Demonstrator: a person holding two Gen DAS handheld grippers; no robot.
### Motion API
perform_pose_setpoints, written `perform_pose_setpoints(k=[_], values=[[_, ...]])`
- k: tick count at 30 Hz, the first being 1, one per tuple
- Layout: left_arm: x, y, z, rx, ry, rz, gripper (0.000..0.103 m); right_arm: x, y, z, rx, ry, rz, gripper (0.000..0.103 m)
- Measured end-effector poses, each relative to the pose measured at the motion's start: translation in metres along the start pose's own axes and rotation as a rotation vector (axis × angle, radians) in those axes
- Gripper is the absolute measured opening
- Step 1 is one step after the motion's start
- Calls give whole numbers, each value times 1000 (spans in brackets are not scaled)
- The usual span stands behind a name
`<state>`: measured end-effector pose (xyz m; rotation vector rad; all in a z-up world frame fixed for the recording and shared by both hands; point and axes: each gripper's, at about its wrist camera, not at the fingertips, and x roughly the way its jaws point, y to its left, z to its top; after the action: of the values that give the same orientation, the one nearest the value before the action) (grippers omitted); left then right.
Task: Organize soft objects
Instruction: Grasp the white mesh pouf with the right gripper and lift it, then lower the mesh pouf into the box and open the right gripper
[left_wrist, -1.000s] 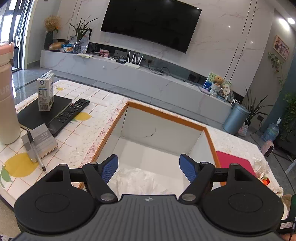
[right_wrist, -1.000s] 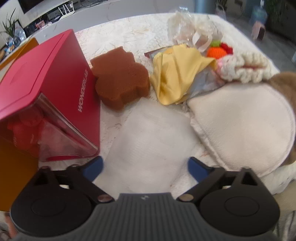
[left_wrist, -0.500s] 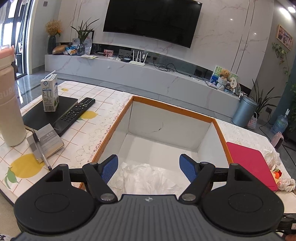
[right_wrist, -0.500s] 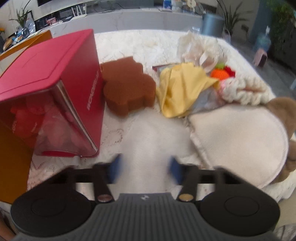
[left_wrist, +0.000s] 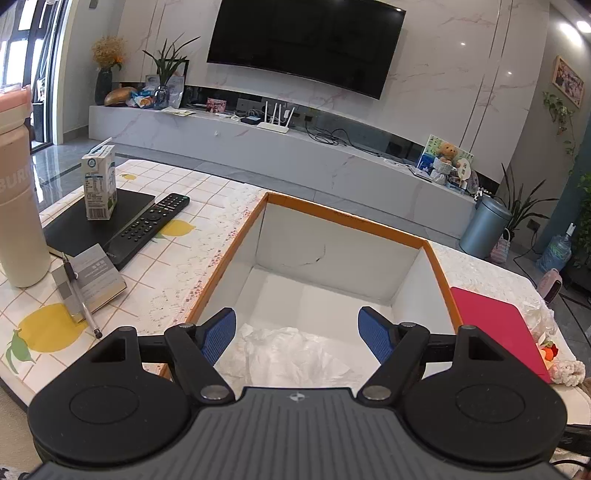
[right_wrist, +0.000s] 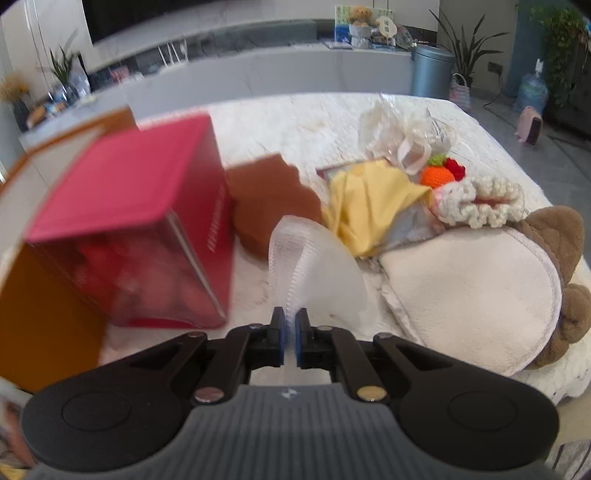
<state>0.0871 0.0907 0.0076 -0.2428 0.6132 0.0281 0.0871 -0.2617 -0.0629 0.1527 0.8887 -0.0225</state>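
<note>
right wrist | right hand-held gripper (right_wrist: 290, 317) just closed | pinching white cloth (right_wrist: 314, 258)

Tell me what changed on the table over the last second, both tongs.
The right tongs have just been closing and now pinch the white cloth, which lay flat before and now stands bunched up off the table; the view has risen and tilted. The left tongs stay open over the orange-rimmed box, white paper still inside. Brown sponge, yellow cloth and red box stay put.

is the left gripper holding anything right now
No, the left gripper is open and empty above the box.
</note>
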Motion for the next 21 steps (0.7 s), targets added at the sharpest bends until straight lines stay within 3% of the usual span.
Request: perform_pose_setpoints(k=[3,6,10,14,21], values=[[-1,3,2,-10,3,-3,89,-25,0,4,1,-41,37,2],[2,5,4,-17,35,-17,89,-62,1,13,30,-145,54,2],[7,11,3,-37,57,-8,89,-104,10,34,77,-252,175,2],[7,18,4,-65,63,-10,89,-124,56,46,8,-303,285,2],[3,27,5,-98,56,-28,89,-116,151,40,-167,-262,388,2]])
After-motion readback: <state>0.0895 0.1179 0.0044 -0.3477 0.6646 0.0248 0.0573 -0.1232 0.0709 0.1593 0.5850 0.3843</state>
